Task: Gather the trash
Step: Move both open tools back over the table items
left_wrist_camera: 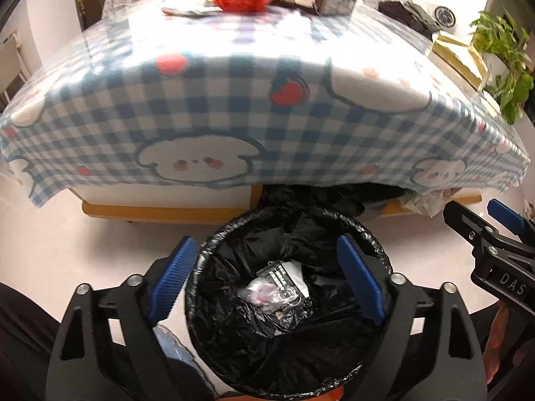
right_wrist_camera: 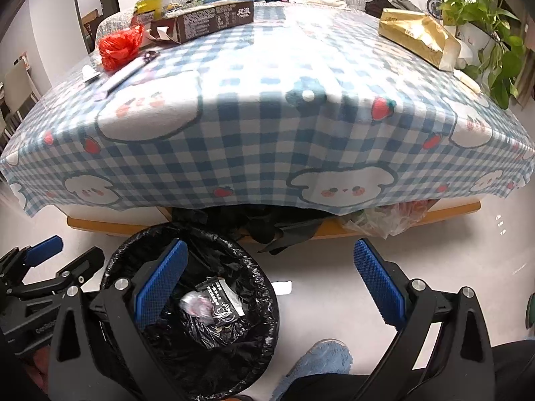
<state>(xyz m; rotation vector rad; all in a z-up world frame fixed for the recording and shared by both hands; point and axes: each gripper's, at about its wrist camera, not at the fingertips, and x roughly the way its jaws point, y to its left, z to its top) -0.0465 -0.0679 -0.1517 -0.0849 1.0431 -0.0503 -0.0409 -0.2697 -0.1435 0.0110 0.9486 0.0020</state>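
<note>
Trash left at the table's far-left corner: red plastic bag (right_wrist_camera: 121, 46), light and crumply; pinch its bunched middle. Left gripper (left_wrist_camera: 265, 279) and right gripper (right_wrist_camera: 267, 284) both gape empty, the left over the bin (left_wrist_camera: 214, 244).

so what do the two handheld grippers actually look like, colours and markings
Both match: the left gripper and right gripper have black angular frames with triangular cut-outs and silver round bolt heads. Each finger carries a flat blue ribbed pad. Seen from the left wrist view, the right gripper's body bears white "DAS" lettering. No cables show.
</note>
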